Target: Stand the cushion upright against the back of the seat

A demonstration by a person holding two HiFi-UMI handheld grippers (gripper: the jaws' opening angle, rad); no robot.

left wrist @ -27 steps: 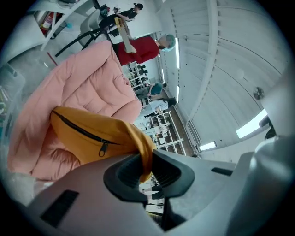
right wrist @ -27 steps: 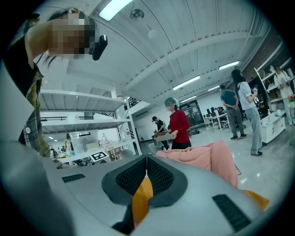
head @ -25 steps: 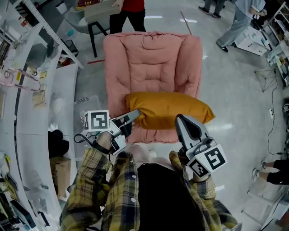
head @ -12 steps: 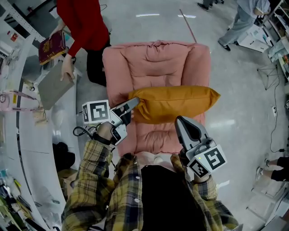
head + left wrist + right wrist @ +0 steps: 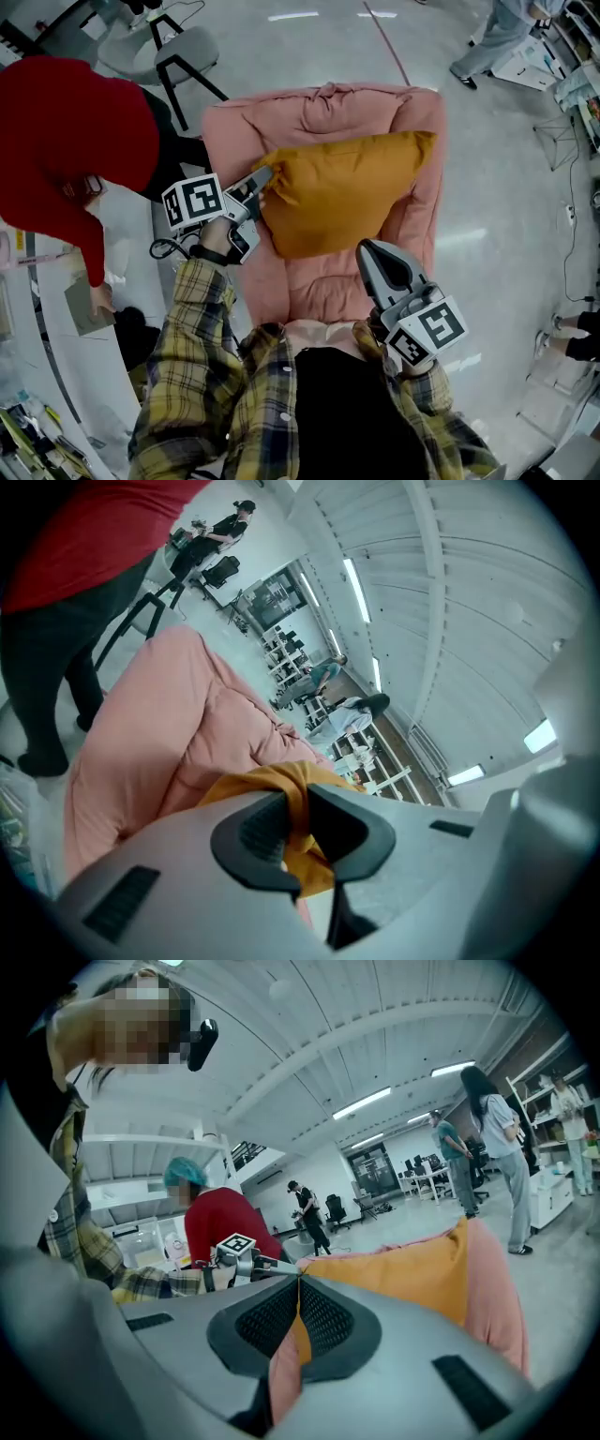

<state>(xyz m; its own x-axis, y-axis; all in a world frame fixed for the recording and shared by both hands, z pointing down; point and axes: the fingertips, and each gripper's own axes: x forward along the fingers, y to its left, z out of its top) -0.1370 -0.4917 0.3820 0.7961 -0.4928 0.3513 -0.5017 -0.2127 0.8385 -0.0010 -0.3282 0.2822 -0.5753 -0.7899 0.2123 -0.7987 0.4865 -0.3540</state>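
Observation:
An orange cushion [image 5: 342, 192] leans tilted on the pink armchair [image 5: 319, 108], its top edge near the backrest and its lower corner on the seat. My left gripper [image 5: 261, 175] is shut on the cushion's left corner; in the left gripper view a fold of cushion [image 5: 281, 782] fabric is pinched in that gripper [image 5: 298, 829], with the armchair [image 5: 159, 724] beyond. My right gripper [image 5: 367, 248] hovers over the seat's front right, below the cushion and apart from it. In the right gripper view it [image 5: 299, 1312] is shut on nothing, with the cushion [image 5: 403, 1274] ahead.
A person in a red top [image 5: 66, 131] bends close by the armchair's left arm, next to my left gripper. A grey stool [image 5: 178, 56] stands behind them. White shelving [image 5: 37, 375] runs along the left. Other people [image 5: 497, 28] stand on the floor at the far right.
The cushion has gone from lying flat at the seat's front to tilted up toward the backrest, carried by my left gripper. The person in red has come in at the left.

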